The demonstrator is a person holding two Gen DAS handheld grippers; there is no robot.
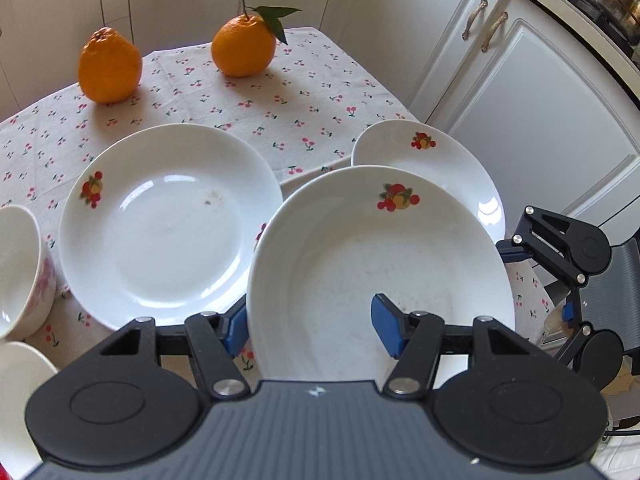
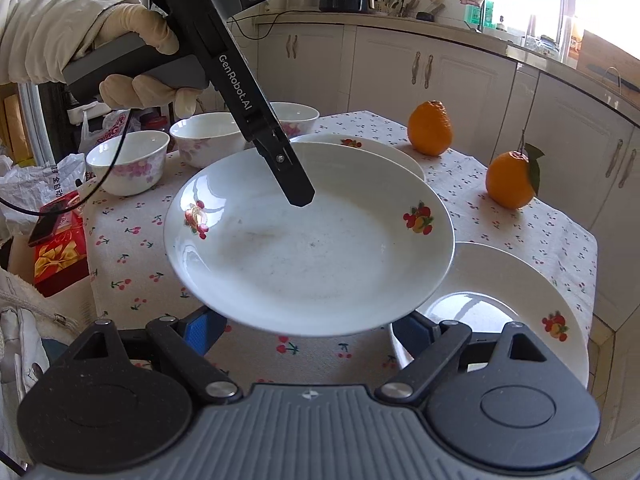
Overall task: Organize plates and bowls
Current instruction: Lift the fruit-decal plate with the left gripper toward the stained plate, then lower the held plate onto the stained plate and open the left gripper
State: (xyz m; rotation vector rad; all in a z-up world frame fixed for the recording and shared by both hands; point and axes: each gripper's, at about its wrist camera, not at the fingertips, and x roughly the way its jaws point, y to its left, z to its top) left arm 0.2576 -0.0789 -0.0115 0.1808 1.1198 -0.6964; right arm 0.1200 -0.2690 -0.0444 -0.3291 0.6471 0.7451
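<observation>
My left gripper [image 1: 312,330] is shut on the near rim of a white plate with a fruit print [image 1: 380,260], holding it tilted above the table. One blue pad lies inside the plate and the other under it. In the right wrist view that same plate [image 2: 308,240] hangs in front of me, with the left gripper [image 2: 298,196] clamped on its far rim. My right gripper [image 2: 312,332] stands open, its fingertips hidden under the plate's near edge. Two more matching plates rest on the tablecloth: one to the left [image 1: 168,224] and one behind [image 1: 432,160].
Three floral bowls [image 2: 128,160] [image 2: 208,138] [image 2: 296,116] stand at the table's far left. Two oranges [image 2: 430,128] [image 2: 510,180] sit toward the right. White cabinets [image 1: 540,120] surround the small table. A gloved hand [image 2: 136,52] grips the left tool. Bags and a red box [image 2: 60,256] lie left of the table.
</observation>
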